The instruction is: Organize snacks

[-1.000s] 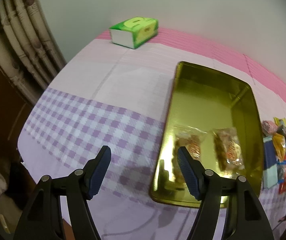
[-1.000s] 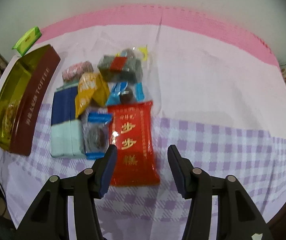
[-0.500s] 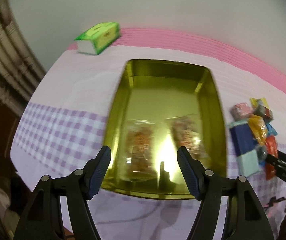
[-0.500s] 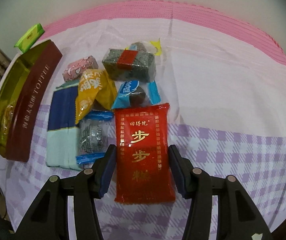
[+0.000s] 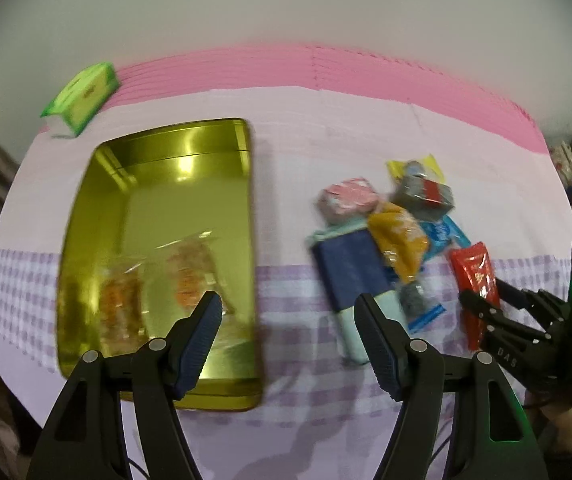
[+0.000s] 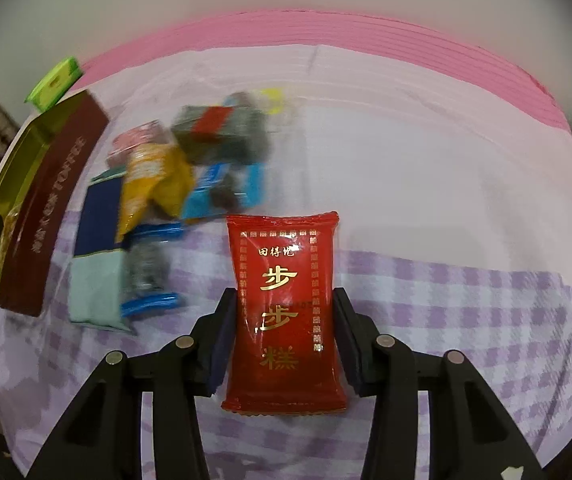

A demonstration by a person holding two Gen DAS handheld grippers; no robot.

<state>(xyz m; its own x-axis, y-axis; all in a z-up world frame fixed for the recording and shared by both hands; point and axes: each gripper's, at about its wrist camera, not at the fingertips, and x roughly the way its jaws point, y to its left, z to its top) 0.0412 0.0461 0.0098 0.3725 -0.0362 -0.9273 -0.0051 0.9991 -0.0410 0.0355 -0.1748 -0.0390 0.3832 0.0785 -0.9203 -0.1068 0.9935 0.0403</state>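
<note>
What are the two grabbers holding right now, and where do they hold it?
The right gripper, whose jaws have just been closing, pinches the red snack packet by its two long sides, near the lower half. The left gripper is open and holds nothing.

The left wrist camera looks steeply down along its own fingers from well above the table; the gold tin point(image 5: 157, 256) lies lower left, the snack heap to the right; the right wrist camera sits much nearer, facing down onto the red packet point(image 6: 283, 312) filling its lower centre; both views share the tin, the heap, the green tissue box point(image 5: 81, 98) and the pink strip along the wall.
</note>
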